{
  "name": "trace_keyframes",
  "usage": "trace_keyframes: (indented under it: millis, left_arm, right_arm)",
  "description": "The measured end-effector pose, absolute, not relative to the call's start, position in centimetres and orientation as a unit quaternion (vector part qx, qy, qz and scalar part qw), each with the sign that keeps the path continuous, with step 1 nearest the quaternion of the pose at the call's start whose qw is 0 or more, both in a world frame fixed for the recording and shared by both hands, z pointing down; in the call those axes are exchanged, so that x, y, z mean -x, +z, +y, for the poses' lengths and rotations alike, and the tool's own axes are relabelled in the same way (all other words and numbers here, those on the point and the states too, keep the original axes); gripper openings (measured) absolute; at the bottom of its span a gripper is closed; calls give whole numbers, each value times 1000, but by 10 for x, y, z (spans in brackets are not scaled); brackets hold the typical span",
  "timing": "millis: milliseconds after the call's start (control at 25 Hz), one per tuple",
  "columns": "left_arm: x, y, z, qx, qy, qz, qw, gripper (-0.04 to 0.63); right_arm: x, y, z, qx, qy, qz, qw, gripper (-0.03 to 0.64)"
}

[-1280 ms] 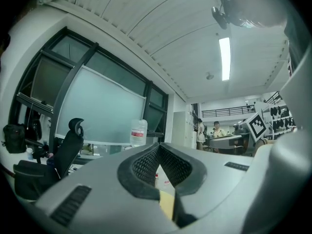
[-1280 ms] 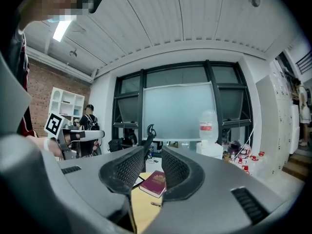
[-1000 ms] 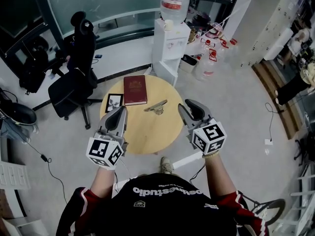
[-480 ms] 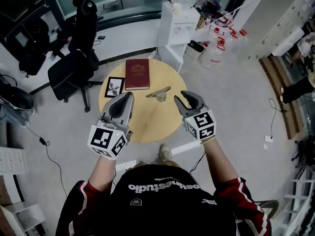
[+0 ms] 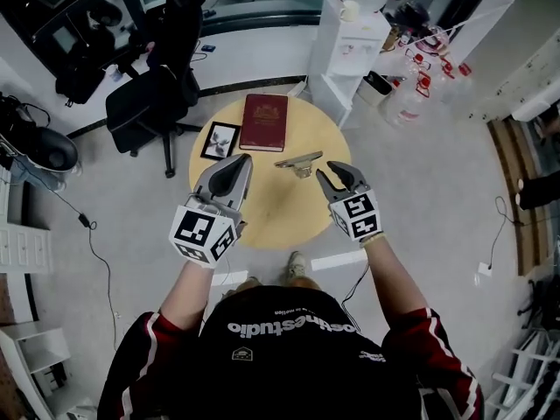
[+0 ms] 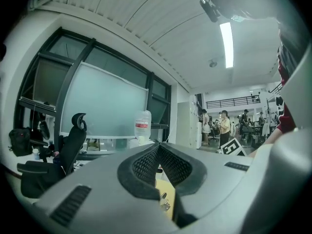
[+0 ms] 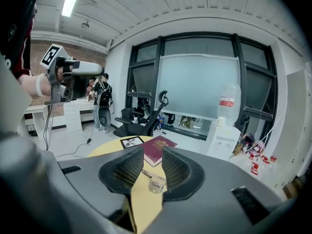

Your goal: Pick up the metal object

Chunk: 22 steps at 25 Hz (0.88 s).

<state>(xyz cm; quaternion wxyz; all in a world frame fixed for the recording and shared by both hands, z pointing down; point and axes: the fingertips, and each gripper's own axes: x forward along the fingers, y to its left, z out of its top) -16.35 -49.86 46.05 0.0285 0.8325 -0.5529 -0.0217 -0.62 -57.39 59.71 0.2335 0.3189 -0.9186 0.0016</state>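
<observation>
The metal object [image 5: 298, 161], a flat silvery bar on a small block, lies on the round wooden table [image 5: 267, 217], right of centre. My right gripper [image 5: 336, 176] hovers just on the near side of it, open with nothing between its pads. In the right gripper view the metal object [image 7: 155, 183] shows a little ahead through the gap between the jaws of the right gripper [image 7: 152, 156]. My left gripper [image 5: 236, 166] is over the table's left half, its fingers pressed together and empty. In the left gripper view the left gripper [image 6: 157, 148] is shut, and a sliver of the metal object [image 6: 165, 202] shows below it.
A dark red book [image 5: 264, 121] and a small framed photo [image 5: 220, 140] lie at the table's far side. A black office chair [image 5: 156, 99] stands to the left, a white water dispenser [image 5: 350, 38] behind, and bottles [image 5: 411, 94] are on the floor beside it.
Both grippers have come forward over the table. The right one has closed in on the metal object from the near right. The metal object, book and frame have not moved.
</observation>
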Motion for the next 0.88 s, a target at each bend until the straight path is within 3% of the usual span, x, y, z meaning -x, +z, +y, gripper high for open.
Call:
trace_keyframes:
  millis: [880]
  left_arm:
    - [129, 546, -547, -824, 51, -561, 59, 15]
  right_arm:
    - [25, 743, -620, -213, 34, -923, 318, 143]
